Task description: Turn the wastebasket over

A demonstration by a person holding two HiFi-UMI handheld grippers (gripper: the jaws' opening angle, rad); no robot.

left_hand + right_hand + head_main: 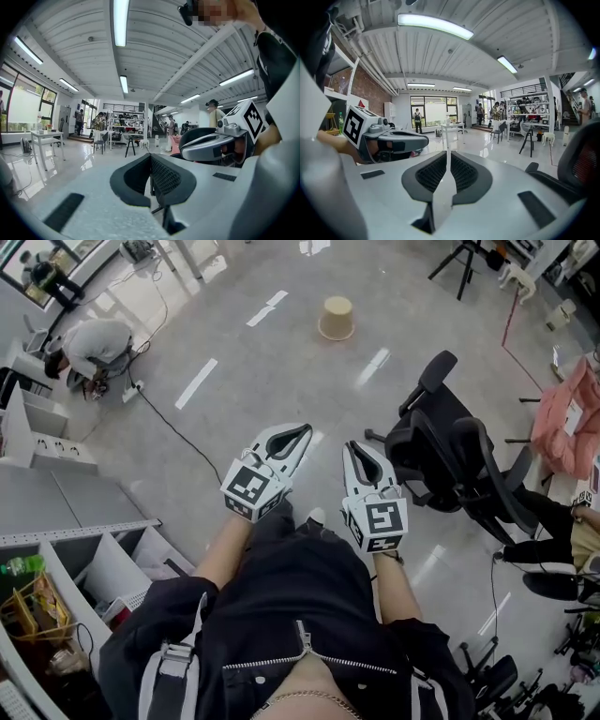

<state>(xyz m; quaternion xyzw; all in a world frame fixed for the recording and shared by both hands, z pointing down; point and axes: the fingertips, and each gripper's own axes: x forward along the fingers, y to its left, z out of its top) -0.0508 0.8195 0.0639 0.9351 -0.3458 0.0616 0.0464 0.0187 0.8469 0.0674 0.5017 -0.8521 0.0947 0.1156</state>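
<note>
Far ahead on floor, tan wastebasket point(337, 318); left tongs point(304, 431), right tongs point(355, 446) both pressed together, empty.

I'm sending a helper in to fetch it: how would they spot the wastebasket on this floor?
Start from the wide grey floor ahead of the person. Past the black office chairs and among the white floor stripes, the wastebasket stands alone in the open. It is the only tan, tapered tub there, nothing touching it.
</note>
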